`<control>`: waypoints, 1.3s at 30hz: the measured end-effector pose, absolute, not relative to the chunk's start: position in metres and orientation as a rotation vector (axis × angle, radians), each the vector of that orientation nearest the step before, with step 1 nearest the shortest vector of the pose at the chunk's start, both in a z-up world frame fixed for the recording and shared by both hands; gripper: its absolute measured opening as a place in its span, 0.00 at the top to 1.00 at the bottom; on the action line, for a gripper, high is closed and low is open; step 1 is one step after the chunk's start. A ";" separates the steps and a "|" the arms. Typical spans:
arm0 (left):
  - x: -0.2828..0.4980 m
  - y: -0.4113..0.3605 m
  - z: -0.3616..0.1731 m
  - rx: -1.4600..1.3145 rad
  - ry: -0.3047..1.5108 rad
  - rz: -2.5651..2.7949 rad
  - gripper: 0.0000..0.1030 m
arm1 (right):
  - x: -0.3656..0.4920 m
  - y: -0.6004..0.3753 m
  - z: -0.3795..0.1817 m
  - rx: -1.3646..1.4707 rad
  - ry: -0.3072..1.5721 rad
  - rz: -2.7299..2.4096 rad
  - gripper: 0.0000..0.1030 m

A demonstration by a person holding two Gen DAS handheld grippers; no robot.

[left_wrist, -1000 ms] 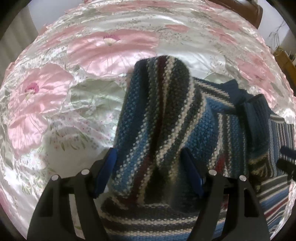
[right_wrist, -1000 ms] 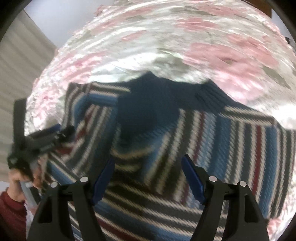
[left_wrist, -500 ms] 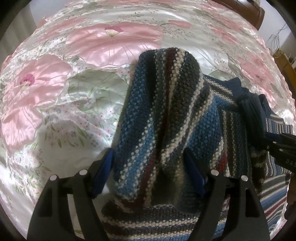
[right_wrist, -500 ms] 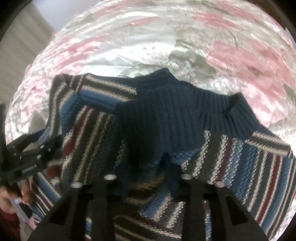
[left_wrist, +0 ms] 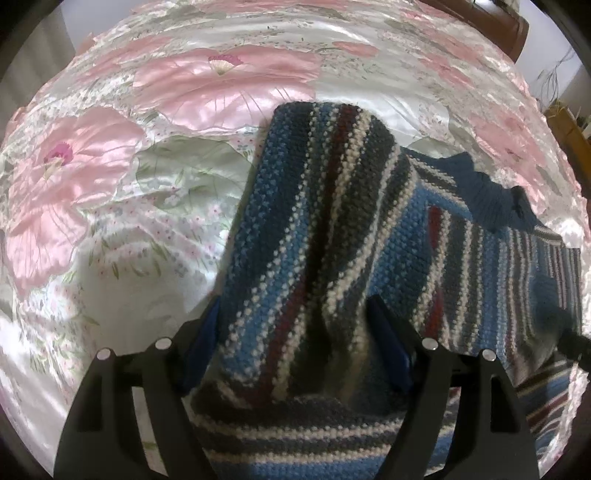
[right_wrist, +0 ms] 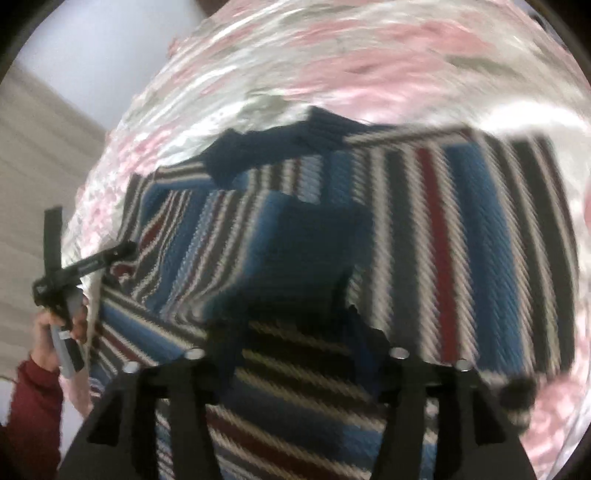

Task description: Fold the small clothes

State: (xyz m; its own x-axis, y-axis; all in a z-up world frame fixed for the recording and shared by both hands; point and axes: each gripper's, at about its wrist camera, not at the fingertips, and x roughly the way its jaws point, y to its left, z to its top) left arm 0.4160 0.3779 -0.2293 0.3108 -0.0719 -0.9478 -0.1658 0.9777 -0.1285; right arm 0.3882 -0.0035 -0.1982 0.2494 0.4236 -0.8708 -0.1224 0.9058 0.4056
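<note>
A striped knit sweater point(left_wrist: 480, 266) in blue, grey, white and dark red lies on the bed, its navy collar point(left_wrist: 491, 199) toward the far right. One sleeve point(left_wrist: 325, 206) runs up between the fingers of my left gripper point(left_wrist: 295, 332), which is open and pinches nothing. In the blurred right wrist view the sweater point(right_wrist: 461, 229) fills the frame. A navy cuff point(right_wrist: 314, 251) lies on its body just ahead of my right gripper point(right_wrist: 291, 332), whose fingers stand apart. The left gripper point(right_wrist: 92, 262) shows at the left edge of that view.
The bed has a shiny pink floral satin cover point(left_wrist: 129, 184). A hand and a dark red sleeve point(right_wrist: 33, 398) hold the left gripper. Brown wooden furniture point(left_wrist: 495, 22) stands beyond the bed's far edge. A pale wall point(right_wrist: 92, 55) is behind.
Half a second ago the right gripper's fingers were close together on the navy cuff; they have since spread and the view has swung right. The left gripper has barely moved.
</note>
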 end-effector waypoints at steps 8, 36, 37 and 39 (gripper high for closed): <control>0.382 0.383 -0.195 -0.198 1.188 0.044 0.24 | 0.415 -0.026 -0.213 0.508 1.339 0.423 0.23; 0.405 0.375 -0.220 -0.101 1.196 0.117 0.20 | 0.447 -0.041 -0.220 0.375 1.297 0.242 0.57; 0.405 0.373 -0.223 -0.104 1.204 0.114 0.20 | 0.444 -0.040 -0.219 0.346 1.298 0.220 0.64; 0.405 0.372 -0.232 -0.114 1.220 0.116 0.20 | 0.441 -0.039 -0.217 0.313 1.290 0.202 0.81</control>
State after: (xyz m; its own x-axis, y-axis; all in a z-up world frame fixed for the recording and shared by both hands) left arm 0.4051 0.3717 -0.2319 0.3389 0.0274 -0.9404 -0.1499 0.9884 -0.0253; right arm 0.4410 -0.0392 -0.2169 0.2681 0.3203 -0.9086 0.0269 0.9403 0.3394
